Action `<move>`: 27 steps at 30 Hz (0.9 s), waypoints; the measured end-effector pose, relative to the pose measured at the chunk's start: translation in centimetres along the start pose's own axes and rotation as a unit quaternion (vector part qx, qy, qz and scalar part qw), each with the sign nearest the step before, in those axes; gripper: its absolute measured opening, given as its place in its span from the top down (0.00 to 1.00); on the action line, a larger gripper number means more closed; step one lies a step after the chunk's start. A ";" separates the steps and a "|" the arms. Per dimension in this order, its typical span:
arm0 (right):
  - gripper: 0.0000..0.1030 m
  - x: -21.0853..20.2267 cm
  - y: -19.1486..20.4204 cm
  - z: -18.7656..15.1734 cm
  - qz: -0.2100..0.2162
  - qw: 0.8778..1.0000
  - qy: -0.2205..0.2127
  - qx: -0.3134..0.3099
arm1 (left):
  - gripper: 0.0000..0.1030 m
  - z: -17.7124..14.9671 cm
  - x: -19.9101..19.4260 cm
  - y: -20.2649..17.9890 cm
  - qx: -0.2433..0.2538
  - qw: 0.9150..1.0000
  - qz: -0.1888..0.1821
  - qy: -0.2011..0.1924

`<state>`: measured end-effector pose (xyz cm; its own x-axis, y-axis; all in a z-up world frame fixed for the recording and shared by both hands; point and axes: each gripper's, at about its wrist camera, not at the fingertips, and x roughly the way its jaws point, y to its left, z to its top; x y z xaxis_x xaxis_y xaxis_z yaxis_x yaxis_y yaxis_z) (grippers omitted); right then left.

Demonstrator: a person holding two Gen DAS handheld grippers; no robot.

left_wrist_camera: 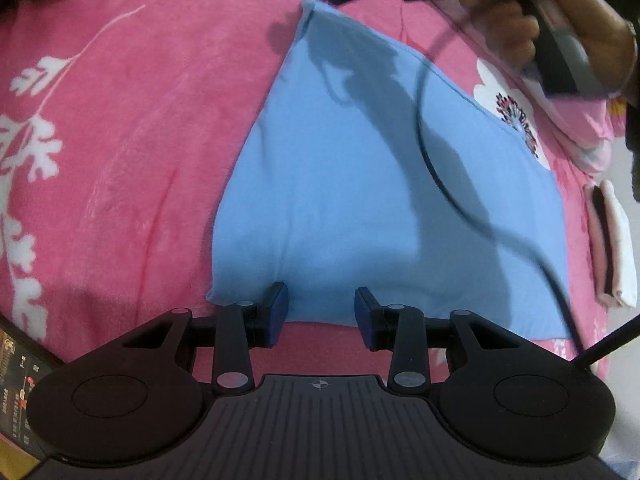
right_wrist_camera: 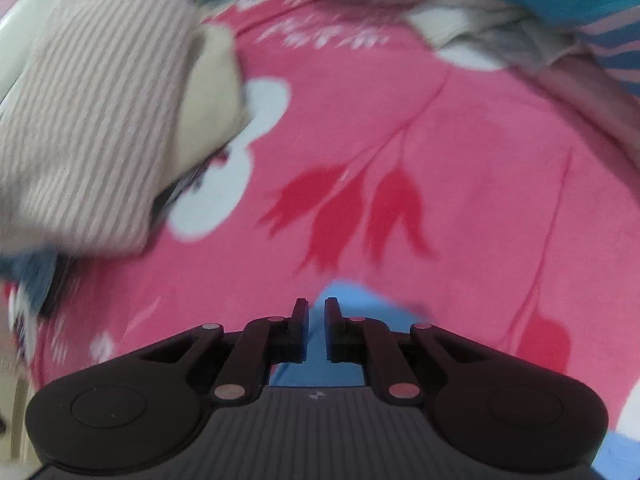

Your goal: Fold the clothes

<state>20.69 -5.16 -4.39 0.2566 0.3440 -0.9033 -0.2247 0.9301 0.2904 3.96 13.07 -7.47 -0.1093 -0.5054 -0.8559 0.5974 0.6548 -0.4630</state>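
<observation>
Our left claw (left_wrist_camera: 321, 312) hovers with jaws parted over the near edge of the blue cloth (left_wrist_camera: 360, 184), which lies flat on the pink blanket (left_wrist_camera: 120, 140), gripping nothing. Our right claw (right_wrist_camera: 316, 330) is nearly clenched on the cloth's far corner (right_wrist_camera: 352, 300), blue fabric in the narrow gap. A striped garment (right_wrist_camera: 92, 120) lies ahead-left of it.
</observation>
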 end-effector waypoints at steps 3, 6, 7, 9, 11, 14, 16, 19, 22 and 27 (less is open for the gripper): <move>0.92 2.3 0.2 0.3 0.001 1.000 0.015 0.000 | 0.65 -0.2 0.1 0.2 0.005 1.000 -0.001 -0.004; 0.93 4.1 -0.1 1.1 0.002 1.000 0.017 0.022 | 0.65 -0.3 -0.2 0.5 0.005 1.000 -0.003 -0.008; 0.93 4.1 -0.3 1.2 0.005 0.999 0.015 0.035 | 0.65 -0.3 -0.1 0.5 0.004 1.000 -0.004 -0.008; 0.93 3.5 -0.5 1.1 0.007 0.999 0.007 0.048 | 0.65 -0.3 0.0 0.5 0.003 1.000 -0.004 -0.008; 0.92 1.9 -0.5 0.1 -0.002 0.999 -0.002 0.042 | 0.65 -0.2 0.2 0.4 0.002 1.000 -0.006 -0.007; 0.92 -0.2 -0.9 -1.4 0.002 0.999 -0.003 0.046 | 0.65 -0.1 0.0 0.8 -0.001 1.000 -0.010 -0.006; 0.92 -0.7 -1.1 -2.0 0.006 0.999 0.001 0.049 | 0.65 -0.2 -0.1 0.9 -0.002 1.000 -0.011 -0.007; 0.92 0.2 -1.6 -1.4 0.012 0.998 0.001 0.058 | 0.65 -0.4 -0.4 1.0 0.001 1.000 -0.008 -0.010; 0.92 2.1 -2.9 0.1 0.012 0.996 -0.012 0.091 | 0.65 -0.6 -0.6 1.0 0.005 1.000 -0.004 -0.012; 0.91 -0.5 -4.5 0.1 0.025 0.987 -0.064 0.143 | 0.65 -0.7 -0.7 0.5 0.002 1.000 0.011 -0.019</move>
<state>21.62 -9.49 -5.18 0.3735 0.3866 -0.8432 0.0292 0.9037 0.4272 3.75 14.16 -7.27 -0.0661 -0.5110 -0.8571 0.6025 0.6642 -0.4425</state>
